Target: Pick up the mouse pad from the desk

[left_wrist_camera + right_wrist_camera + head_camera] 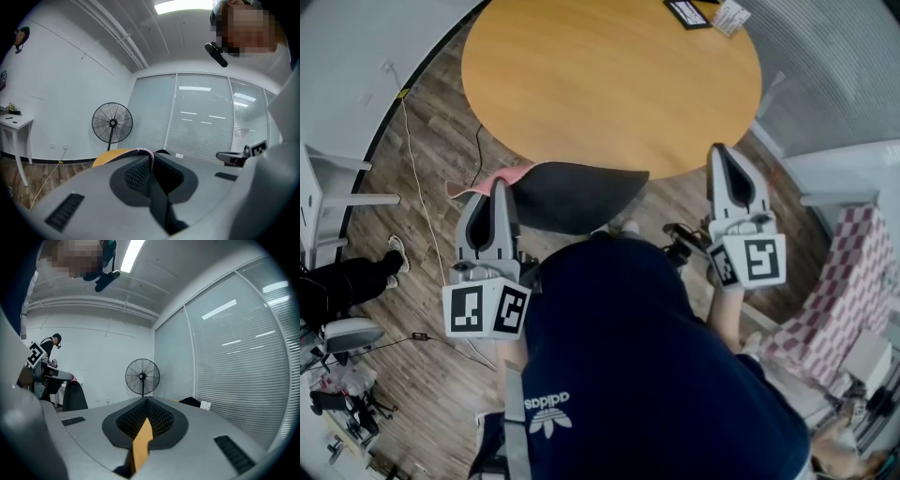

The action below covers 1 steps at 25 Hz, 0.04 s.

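The mouse pad [577,195], black on top with a pink underside, hangs just off the near edge of the round wooden table [609,84]. My left gripper [500,185] is shut on its left corner. In the left gripper view the pad's pink edge [140,151] curls over the jaw tips and its black sheet [165,172] drops between them. My right gripper [719,150] is held over the table's near right rim with its tips together and nothing in them. In the right gripper view only a sliver of the orange table [140,446] shows between its jaws.
At the table's far edge lie a black flat item [686,12] and a white card [731,16]. A standing fan [112,124] is by the glass wall. A white side table [328,187], a floor cable [417,187] and a person in black [347,281] are on the left.
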### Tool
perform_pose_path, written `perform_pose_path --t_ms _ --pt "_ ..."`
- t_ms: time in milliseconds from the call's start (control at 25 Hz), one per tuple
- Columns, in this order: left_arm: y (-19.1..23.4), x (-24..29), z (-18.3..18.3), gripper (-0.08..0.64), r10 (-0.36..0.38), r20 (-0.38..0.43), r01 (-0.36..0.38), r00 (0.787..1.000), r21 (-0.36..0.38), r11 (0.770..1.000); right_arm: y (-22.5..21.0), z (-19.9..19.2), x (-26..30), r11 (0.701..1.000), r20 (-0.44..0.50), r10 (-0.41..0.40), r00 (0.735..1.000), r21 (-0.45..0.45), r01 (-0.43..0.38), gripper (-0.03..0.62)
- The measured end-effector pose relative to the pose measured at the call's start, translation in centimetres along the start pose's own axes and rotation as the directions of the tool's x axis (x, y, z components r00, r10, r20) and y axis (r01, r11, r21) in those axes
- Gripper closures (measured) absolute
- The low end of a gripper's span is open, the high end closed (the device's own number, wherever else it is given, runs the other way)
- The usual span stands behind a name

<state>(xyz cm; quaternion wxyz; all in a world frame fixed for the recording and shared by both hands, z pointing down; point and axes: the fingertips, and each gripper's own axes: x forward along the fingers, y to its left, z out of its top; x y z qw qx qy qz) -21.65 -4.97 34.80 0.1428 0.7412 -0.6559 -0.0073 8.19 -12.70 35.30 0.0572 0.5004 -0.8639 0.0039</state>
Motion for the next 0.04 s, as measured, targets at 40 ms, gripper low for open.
perform_pose_path --t_ms 40 --pt "0.09 -0.14 0.19 0.541 -0.001 0.002 0.001 1.0 0.001 1.0 0.15 0.15 -0.02 1.0 0.001 0.0 1.0 0.0 0.0 0.591"
